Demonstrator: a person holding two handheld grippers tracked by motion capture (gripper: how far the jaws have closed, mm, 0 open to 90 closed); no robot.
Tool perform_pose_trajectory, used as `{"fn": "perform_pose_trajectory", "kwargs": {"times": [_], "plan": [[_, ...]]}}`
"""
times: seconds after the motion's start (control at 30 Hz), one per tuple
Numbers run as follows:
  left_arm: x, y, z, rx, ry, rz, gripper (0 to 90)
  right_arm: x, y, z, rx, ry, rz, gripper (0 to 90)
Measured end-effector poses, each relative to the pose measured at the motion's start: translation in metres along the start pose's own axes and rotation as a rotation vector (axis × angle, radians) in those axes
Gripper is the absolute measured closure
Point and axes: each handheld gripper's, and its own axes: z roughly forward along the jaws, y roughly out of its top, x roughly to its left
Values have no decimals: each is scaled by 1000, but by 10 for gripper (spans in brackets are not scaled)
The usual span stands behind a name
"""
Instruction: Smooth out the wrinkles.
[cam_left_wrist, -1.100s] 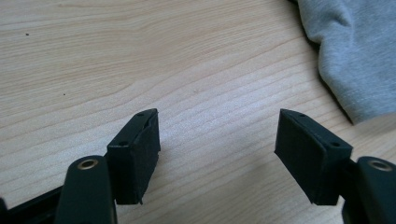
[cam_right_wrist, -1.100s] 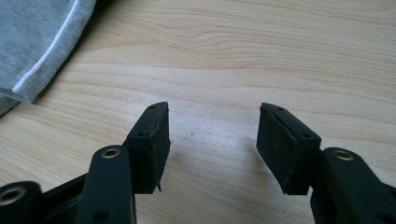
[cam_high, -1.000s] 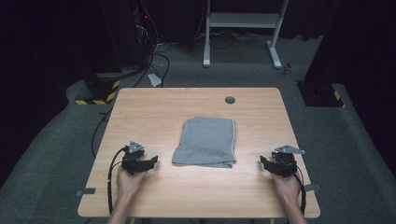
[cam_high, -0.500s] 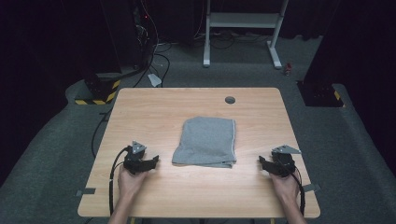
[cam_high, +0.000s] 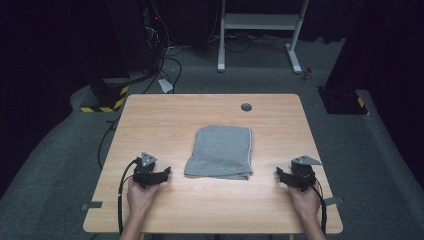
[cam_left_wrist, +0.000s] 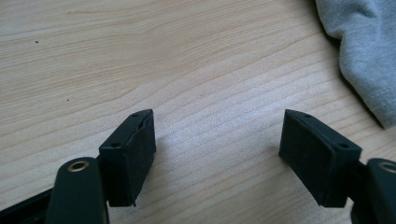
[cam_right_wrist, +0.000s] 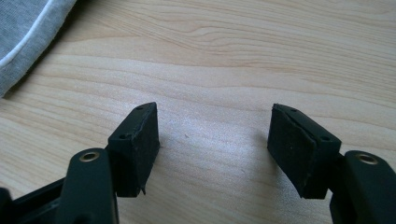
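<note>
Grey and folded, the cloth (cam_high: 220, 152) lies flat near the middle of the wooden tabletop (cam_high: 165, 115), with a thin white seam running down its right edge. All places below are told from this cloth.

To its left, and a little nearer the person, the left gripper (cam_high: 161, 173) rests low over the bare wood, apart from the cloth, held in the person's left hand (cam_high: 140, 196). Its jaws have just been opening and now stand wide apart with only wood grain between them; in the left gripper view (cam_left_wrist: 218, 140) the cloth's edge (cam_left_wrist: 364, 51) sits ahead and off to the side, untouched.

To the cloth's right, also toward the near edge, the right gripper (cam_high: 281, 175) rests in the person's right hand (cam_high: 304, 199), farther from the cloth than the left one. Its jaws too have just been opening and are spread wide, grasping nothing; the right gripper view (cam_right_wrist: 214, 135) has a corner of the cloth (cam_right_wrist: 25, 28), seam and all, at the far side, clear of both jaws.

Beyond the cloth, near the far edge, a small round hole (cam_high: 246, 106) is set in the wood.
</note>
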Motion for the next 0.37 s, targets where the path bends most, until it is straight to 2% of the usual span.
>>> {"fn": "perform_pose_trajectory", "kwargs": {"times": [0.37], "plan": [[0,0,0,-1,-2,-3,269,0,0,0,0,-3,-3,336]]}}
